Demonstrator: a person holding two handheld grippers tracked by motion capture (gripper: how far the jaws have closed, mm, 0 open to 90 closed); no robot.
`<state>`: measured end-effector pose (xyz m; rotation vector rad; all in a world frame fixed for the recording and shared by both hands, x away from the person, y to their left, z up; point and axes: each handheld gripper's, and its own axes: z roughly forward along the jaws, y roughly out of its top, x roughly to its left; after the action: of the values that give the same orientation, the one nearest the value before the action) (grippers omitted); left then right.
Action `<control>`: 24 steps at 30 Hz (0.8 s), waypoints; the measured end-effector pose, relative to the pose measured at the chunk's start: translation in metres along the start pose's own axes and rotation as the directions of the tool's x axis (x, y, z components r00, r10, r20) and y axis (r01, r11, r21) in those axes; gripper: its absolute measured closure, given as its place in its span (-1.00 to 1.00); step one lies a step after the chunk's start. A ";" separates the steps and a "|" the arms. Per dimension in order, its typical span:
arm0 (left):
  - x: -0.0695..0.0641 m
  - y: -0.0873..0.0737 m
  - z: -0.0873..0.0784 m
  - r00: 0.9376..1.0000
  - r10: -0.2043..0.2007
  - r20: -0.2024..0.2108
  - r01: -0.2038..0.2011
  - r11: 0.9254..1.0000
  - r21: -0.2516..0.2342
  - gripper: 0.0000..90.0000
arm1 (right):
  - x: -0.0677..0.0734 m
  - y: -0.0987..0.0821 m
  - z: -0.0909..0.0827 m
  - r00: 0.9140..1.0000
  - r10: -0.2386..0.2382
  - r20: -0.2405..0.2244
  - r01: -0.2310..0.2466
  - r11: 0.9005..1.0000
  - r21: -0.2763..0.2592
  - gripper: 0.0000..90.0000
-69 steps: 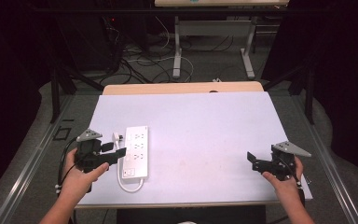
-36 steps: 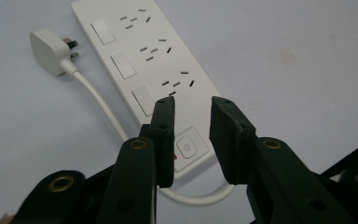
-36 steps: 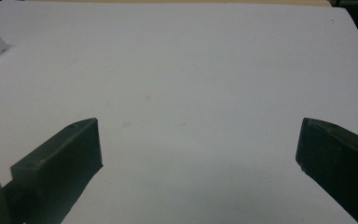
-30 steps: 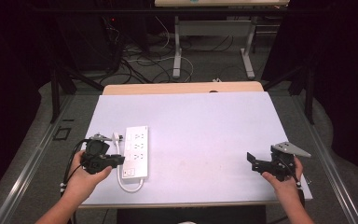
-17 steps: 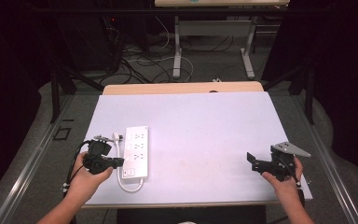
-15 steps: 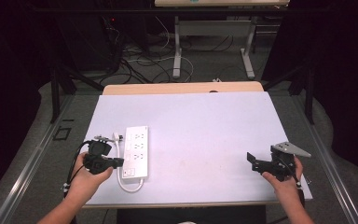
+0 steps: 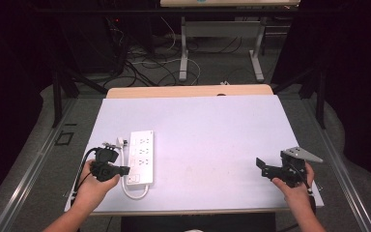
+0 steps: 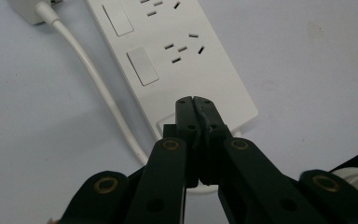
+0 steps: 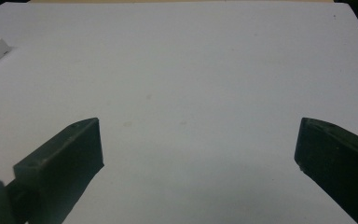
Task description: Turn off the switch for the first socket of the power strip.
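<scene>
We have our left tongs (image 8: 193, 100) closed empty over the white plastic power strip (image 8: 177, 56); its switch looks unpressed. Our right tongs (image 9: 198, 140) gape, well apart from the strip.

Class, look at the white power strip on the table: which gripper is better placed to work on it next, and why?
Probably the left. The left gripper, jaws shut, hangs over the power strip's near end; the right gripper, jaws open, sits far across the table.
</scene>
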<state>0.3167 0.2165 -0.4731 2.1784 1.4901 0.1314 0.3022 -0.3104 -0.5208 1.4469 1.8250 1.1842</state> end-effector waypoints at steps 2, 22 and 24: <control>0.001 0.001 0.001 1.000 -0.006 -0.001 0.006 1.000 0.006 1.00 | 0.000 0.000 0.001 1.000 0.003 -0.004 -0.003 1.000 -0.005 -0.99; 0.012 0.017 0.020 0.999 -0.050 -0.021 0.050 0.999 0.006 1.00 | 0.000 -0.001 0.001 1.000 0.024 0.005 -0.024 1.000 -0.003 -0.98; 0.014 0.018 0.021 0.998 -0.055 -0.018 0.055 0.998 0.013 1.00 | 0.000 -0.001 0.001 1.000 0.026 0.005 -0.026 1.000 -0.003 -0.98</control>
<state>0.3449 0.2164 -0.4860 2.1499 1.5643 0.1227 0.3027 -0.3100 -0.5227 1.4749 1.8055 1.1941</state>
